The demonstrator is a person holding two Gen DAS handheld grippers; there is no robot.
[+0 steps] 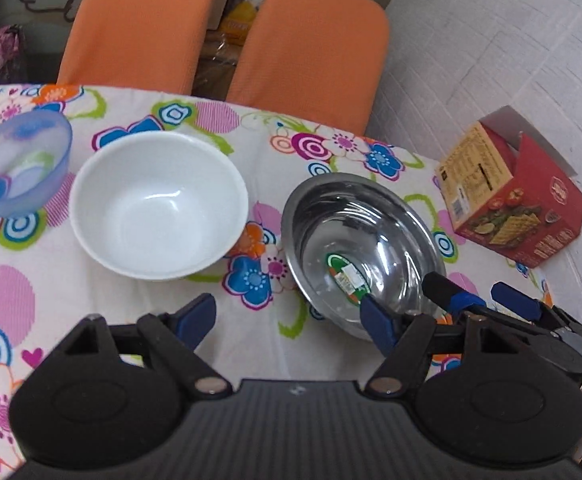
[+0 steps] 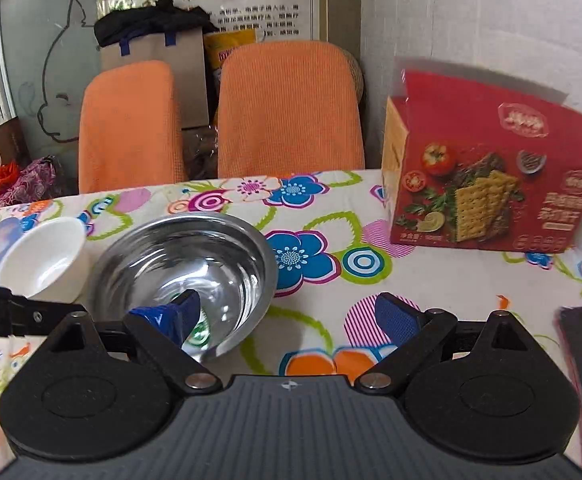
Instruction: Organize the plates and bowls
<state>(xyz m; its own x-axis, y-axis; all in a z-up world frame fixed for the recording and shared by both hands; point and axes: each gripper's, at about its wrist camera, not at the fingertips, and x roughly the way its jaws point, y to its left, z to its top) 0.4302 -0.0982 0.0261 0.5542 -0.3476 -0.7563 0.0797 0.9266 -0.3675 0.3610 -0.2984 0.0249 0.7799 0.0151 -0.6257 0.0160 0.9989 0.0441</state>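
Both grippers hang over the flowered tablecloth, fingers spread and holding nothing. The left gripper has bare cloth between its fingers; the white bowl sits ahead-left. The right gripper straddles the near rim of the steel bowl; the cracker box stands ahead-right by the table edge.

Soft daylight, edges bowed — perhaps slight blur
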